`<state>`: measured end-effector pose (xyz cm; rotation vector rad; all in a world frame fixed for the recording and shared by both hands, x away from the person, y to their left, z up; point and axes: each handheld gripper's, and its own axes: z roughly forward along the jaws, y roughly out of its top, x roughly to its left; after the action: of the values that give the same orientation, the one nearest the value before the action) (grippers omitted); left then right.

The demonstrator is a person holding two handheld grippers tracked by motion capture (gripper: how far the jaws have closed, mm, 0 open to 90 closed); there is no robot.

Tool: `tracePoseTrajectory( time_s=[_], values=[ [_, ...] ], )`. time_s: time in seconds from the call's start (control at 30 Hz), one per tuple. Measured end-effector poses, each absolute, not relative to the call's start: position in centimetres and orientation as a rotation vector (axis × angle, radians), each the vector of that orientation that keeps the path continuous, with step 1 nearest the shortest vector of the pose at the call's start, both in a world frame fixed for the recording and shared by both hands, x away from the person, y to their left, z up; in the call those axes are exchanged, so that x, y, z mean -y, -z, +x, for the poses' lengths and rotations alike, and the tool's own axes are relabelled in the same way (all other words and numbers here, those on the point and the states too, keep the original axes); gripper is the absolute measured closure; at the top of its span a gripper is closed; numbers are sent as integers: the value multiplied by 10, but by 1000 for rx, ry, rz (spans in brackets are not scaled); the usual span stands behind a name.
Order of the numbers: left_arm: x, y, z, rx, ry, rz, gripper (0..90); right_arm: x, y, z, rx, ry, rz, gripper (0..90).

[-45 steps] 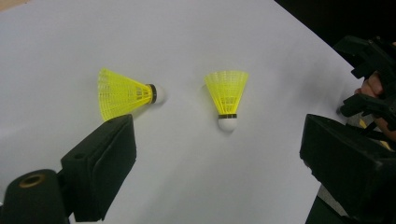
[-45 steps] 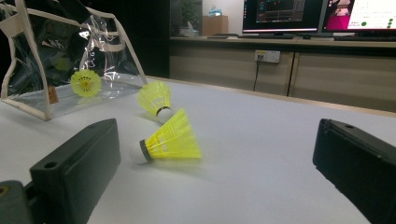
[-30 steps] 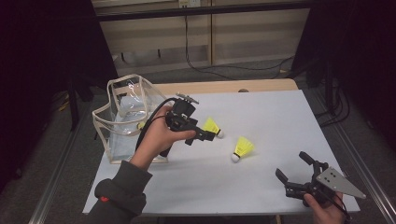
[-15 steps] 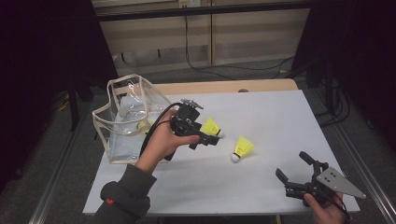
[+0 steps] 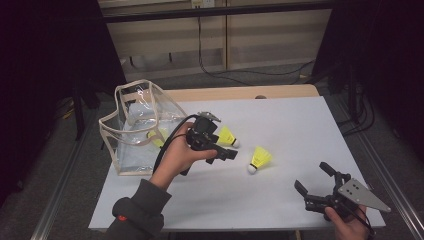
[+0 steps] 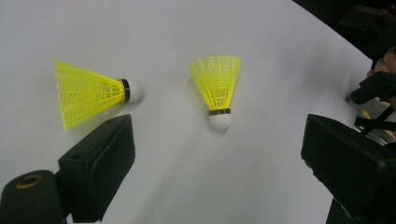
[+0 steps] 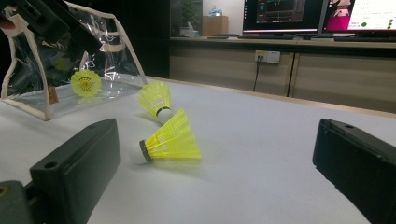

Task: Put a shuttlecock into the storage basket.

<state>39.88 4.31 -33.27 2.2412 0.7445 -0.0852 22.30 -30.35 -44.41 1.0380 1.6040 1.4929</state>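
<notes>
Left tongs: I see them spread, empty, hovering just over the near shuttlecock. Right tongs: spread, empty, low at the tabletop's near right corner. Second shuttlecock: lying between both tongs. Third shuttlecock: inside the clear bag (left edge).
</notes>
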Motion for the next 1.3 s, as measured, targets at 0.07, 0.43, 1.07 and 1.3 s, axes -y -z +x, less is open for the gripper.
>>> tracePoseTrajectory(
  time_s=[0.07, 0.43, 1.07, 1.3],
  values=[
    [-42, 336, 398, -744, 82, 2244, 100, 303, 444, 223, -1606, -1494, 1038, 8],
    [-36, 349, 397, -741, 83, 2254, 101, 304, 444, 223, -1605, -1495, 1038, 8],
    [-25, 368, 395, -741, 93, 2265, 107, 304, 444, 223, -1606, -1497, 1034, 8],
    [-22, 373, 394, -740, 100, 2266, 110, 303, 444, 224, -1607, -1494, 1033, 8]
  ],
)
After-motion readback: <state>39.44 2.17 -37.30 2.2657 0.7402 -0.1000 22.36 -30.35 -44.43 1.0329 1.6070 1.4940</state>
